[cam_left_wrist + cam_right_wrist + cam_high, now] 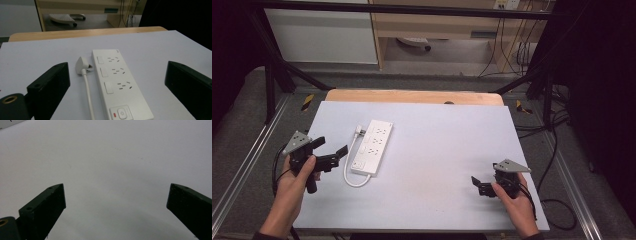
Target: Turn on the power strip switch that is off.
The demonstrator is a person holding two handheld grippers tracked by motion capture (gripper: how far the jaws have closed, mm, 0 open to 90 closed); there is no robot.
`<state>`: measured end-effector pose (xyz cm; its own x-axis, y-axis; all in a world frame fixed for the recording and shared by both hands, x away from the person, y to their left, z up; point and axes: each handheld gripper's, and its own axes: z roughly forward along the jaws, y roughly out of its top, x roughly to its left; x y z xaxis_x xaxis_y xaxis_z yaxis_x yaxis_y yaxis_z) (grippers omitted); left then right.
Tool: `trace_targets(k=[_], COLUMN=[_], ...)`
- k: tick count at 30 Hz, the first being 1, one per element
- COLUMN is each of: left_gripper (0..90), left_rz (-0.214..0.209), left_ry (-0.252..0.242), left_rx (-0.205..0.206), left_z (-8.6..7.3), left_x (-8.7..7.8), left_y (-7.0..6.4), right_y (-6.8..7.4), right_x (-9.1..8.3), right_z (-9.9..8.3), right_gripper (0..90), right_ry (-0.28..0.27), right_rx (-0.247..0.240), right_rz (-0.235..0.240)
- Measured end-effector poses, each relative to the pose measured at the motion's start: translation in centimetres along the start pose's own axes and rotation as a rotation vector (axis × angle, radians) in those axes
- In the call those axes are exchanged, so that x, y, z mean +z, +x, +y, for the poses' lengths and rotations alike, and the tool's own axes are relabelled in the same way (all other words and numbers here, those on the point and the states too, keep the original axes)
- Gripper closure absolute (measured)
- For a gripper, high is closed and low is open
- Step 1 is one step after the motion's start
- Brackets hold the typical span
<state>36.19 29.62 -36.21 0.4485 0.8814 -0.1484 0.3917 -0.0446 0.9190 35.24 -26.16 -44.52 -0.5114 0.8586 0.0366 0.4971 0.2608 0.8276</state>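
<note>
A white power strip (372,146) with three sockets lies on the pale mat (442,150), left of centre. Its white cable (351,176) loops from the near end back up to the plug (359,131), which rests beside the strip's far end. My left gripper (332,146) is open just left of the strip and points at it, nothing between its jaws. In the left gripper view the strip (120,85), plug (82,65) and cable (88,100) lie ahead of the open left gripper (117,67). My right gripper (479,185) is open near the mat's front right; in its own view the right gripper (116,187) faces bare mat (112,157).
A wooden table edge (412,96) shows beyond the mat. Black frame posts (269,85) stand at the table's far corners. Cables (557,200) trail on the floor at the right. A wooden cabinet (437,25) stands behind.
</note>
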Motion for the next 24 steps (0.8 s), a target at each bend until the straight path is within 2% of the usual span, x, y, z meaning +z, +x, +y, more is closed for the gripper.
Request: trace_targets(k=[11, 15, 19, 21, 22, 24], left_gripper=[6.0, 6.1, 6.5, 7.5, 7.5, 7.6], left_rz=[0.001, -0.006, 0.004, 0.012, 0.011, 0.013], left_ry=[0.014, 0.013, 0.027, 0.041, 0.055, 0.094], left_rx=[0.015, 0.006, 0.004, -0.002, -0.003, 0.02], left_z=[-2.2, -3.3, -5.0, -6.3, -6.9, -8.0], left_x=[-1.6, -2.0, -2.1, -2.0, -1.9, -1.9], left_y=[0.0, 0.0, -0.1, -0.3, -0.4, -0.6], right_y=[0.0, 0.0, -0.1, -0.2, -0.2, -0.4], right_x=[0.0, 0.0, 0.0, 0.0, 0.0, 0.2], right_z=[0.0, 0.0, 0.0, -0.2, -0.2, -0.3], right_gripper=[2.6, 2.6, 2.6, 2.7, 2.7, 2.9], right_ry=[0.001, 0.002, 0.004, 0.013, 0.013, 0.025], right_rx=[0.001, 0.001, 0.0, 0.014, 0.014, 0.038], right_rz=[-0.006, -0.007, -0.011, -0.025, -0.025, -0.043])
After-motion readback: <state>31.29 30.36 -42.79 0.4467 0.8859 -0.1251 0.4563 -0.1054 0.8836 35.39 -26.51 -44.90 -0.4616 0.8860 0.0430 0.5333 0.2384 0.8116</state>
